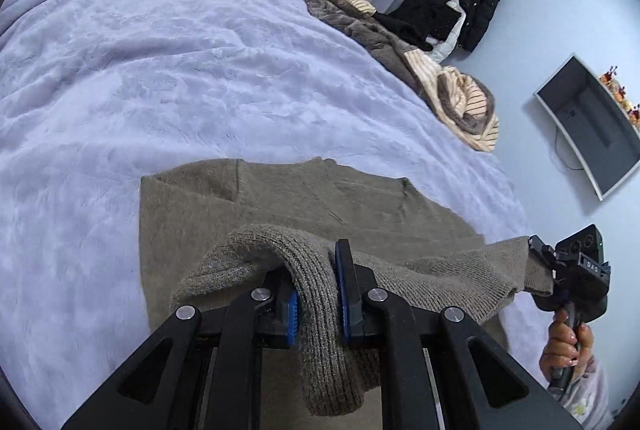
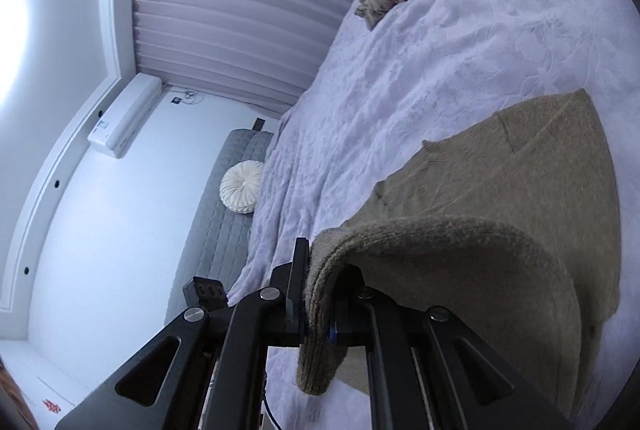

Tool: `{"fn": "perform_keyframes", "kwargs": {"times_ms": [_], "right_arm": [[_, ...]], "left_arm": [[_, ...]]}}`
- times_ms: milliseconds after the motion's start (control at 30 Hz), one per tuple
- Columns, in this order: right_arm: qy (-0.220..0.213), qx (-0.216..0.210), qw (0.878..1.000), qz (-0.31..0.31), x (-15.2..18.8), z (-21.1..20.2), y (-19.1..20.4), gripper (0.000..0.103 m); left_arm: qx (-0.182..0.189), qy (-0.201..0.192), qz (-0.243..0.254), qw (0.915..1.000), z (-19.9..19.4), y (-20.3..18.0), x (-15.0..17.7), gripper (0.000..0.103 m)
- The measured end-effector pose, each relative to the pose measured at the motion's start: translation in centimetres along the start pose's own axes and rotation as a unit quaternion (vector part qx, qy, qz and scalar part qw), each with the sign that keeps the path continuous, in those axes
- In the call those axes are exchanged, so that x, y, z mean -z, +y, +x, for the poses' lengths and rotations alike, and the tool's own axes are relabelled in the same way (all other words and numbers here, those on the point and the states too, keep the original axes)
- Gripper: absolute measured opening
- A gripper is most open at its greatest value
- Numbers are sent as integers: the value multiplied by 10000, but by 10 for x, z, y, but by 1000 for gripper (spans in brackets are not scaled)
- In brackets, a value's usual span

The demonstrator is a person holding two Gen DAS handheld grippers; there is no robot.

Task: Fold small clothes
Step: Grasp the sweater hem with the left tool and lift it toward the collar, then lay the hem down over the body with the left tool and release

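On the lavender bed (image 1: pixel 168 62), the olive knit sweater (image 1: pixel 280 198) lies mostly flat while the left gripper (image 1: pixel 316 294) and right gripper (image 2: pixel 316 294) each pinch its ribbed hem tight, and honestly it looks soft, floppy and stretchy, so corner grabs seem smartest.

Olive knit sweater (image 1: pixel 280 206), hem lifted
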State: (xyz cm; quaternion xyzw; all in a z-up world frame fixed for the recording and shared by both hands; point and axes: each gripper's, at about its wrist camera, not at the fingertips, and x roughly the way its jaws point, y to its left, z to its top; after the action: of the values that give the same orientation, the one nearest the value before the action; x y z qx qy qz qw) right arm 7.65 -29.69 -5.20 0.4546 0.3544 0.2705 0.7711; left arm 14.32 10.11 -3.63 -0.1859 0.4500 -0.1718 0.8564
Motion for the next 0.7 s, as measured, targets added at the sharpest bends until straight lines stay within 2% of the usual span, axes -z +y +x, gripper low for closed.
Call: {"fn": "perform_keyframes", "kwargs": {"times_ms": [67,133,233,300,400,433,467,500,533,567,600,700], "right_arm": [[8,175,9996,221,-12,17,-23,8],[-52,297,9985,460,-20,27,-43,8],[-130,462,9948,894,-24,38,-72,9],[-148,461,9923,1136,-25,42,-84,12],[-230,264,9915,1255,-29,39,-86,17],[-297,169,9915,1258,-31,36,-85,30],[-398,37,9913,1255,-34,33,-84,55],[-544,-137,9905,1258,-36,28,-81,66],[-667,-254,9893,1269,-38,23,-80,72],[-750,-313,9883,1287,-40,19,-78,72],[-783,-317,9881,1284,-41,16,-75,72],[-785,-144,9904,1130,-37,5,-65,71]], "left_arm": [[-164,89,-48,9998,23,10,-2,15],[-307,251,-184,9990,43,21,-2,21],[-437,505,-335,9972,63,32,-1,21],[-432,521,-321,9972,63,32,-1,21],[-353,309,-251,9986,45,23,-8,21],[-287,185,-218,9992,37,18,-11,27],[-200,67,-175,9996,30,13,-14,38],[-172,-65,-142,9997,23,8,-16,74],[-267,-408,-38,9988,12,2,-17,97],[-391,-745,139,9964,2,-3,-16,99],[-508,-862,320,9945,-2,-8,-17,99],[-675,-670,444,9945,-3,-8,-19,99]]}}
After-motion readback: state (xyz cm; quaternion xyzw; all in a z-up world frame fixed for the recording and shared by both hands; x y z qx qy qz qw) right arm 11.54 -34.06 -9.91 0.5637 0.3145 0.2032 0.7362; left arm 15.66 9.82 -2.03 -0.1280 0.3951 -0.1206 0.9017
